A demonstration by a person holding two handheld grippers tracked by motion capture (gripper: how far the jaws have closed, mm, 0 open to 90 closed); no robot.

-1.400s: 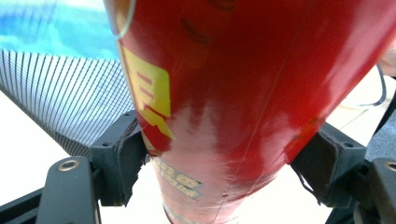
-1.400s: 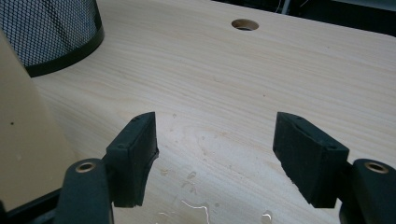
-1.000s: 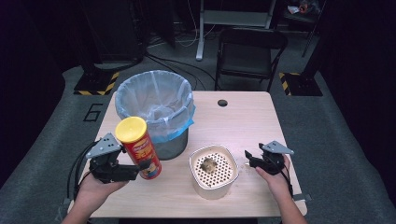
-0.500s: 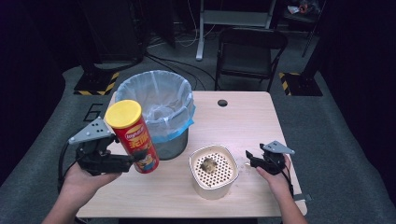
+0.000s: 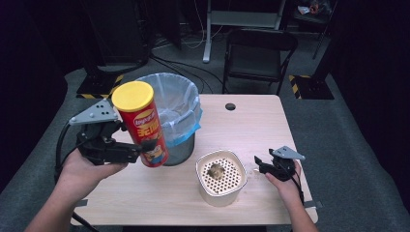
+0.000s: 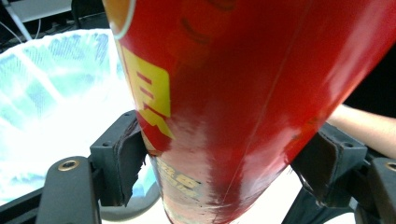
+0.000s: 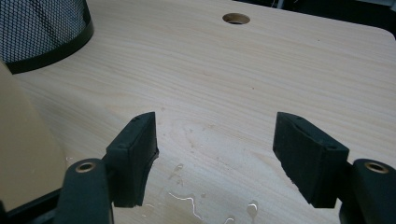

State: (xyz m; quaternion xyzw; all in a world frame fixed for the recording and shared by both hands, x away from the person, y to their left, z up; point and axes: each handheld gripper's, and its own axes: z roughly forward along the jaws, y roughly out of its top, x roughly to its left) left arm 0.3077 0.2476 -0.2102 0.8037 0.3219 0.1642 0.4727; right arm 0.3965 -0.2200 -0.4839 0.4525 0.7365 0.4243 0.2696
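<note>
- The left gripper [image 5: 138,150] is held up off the table at the left, its jaws pointing right and clamped on the sides of a red can [image 5: 141,126].
- The left hand [image 5: 84,166] grips it from below, forearm running to the bottom edge.
- The right gripper [image 5: 258,165] sits low at the right, jaws apart with nothing between them, pointing left.
- The right hand [image 5: 283,180] holds it from behind.

Both grippers — left [image 5: 140,147], right [image 5: 259,166] — are black, with grey three-cornered top plates, brass-ringed screw holes and trailing black cables; forearms bare.
</note>
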